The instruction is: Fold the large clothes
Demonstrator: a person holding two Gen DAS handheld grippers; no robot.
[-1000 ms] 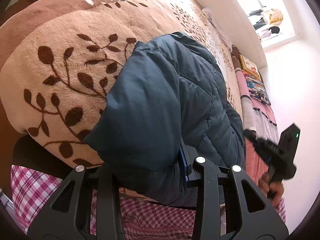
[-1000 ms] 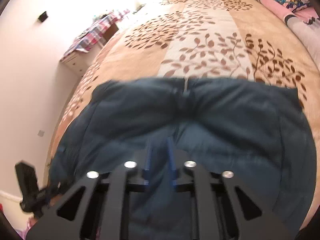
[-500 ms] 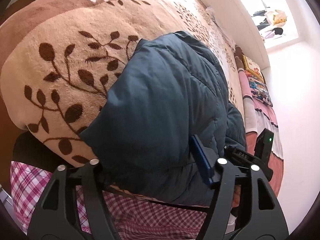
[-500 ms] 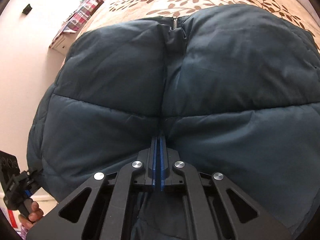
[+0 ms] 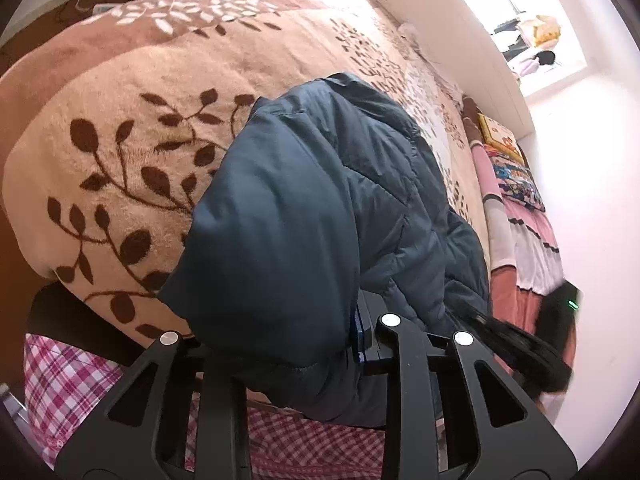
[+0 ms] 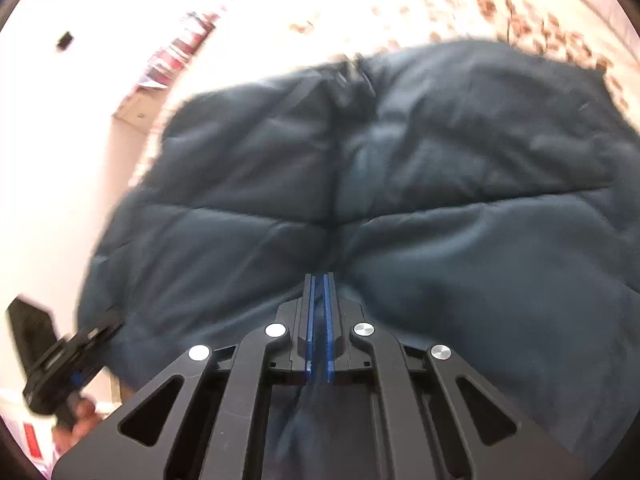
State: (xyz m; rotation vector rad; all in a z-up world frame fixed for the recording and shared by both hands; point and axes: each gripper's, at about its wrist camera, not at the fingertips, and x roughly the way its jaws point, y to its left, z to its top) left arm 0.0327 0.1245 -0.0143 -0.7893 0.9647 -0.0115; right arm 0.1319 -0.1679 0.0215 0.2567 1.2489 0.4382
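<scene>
A dark blue puffer jacket (image 5: 320, 208) lies bunched on a beige blanket with brown leaves (image 5: 132, 152). My left gripper (image 5: 280, 332) has a thick fold of the jacket's near edge between its fingers. Its jaws are closing, the blue right pad (image 5: 360, 336) presses the fabric, and the left finger is hidden under the fold. In the right wrist view the jacket (image 6: 440, 168) spreads wide, zip at the far edge. My right gripper (image 6: 318, 312) is shut on a thin pinch of fabric at the middle seam. Each gripper also shows, blurred, in the other's view: the right gripper (image 5: 532, 352), the left gripper (image 6: 68, 364).
A white headboard (image 5: 460, 52) runs along the bed's far side. Pink striped bedding and colourful pillows (image 5: 516, 184) line the right edge. A pink checked cloth (image 5: 72, 380) hangs below the blanket. A bedside cabinet (image 6: 140, 108) stands by the wall.
The left jaws opened wide half a second ago and have narrowed again around the jacket's fold. The right jaws closed on the middle seam and the right gripper moved, blurring its view.
</scene>
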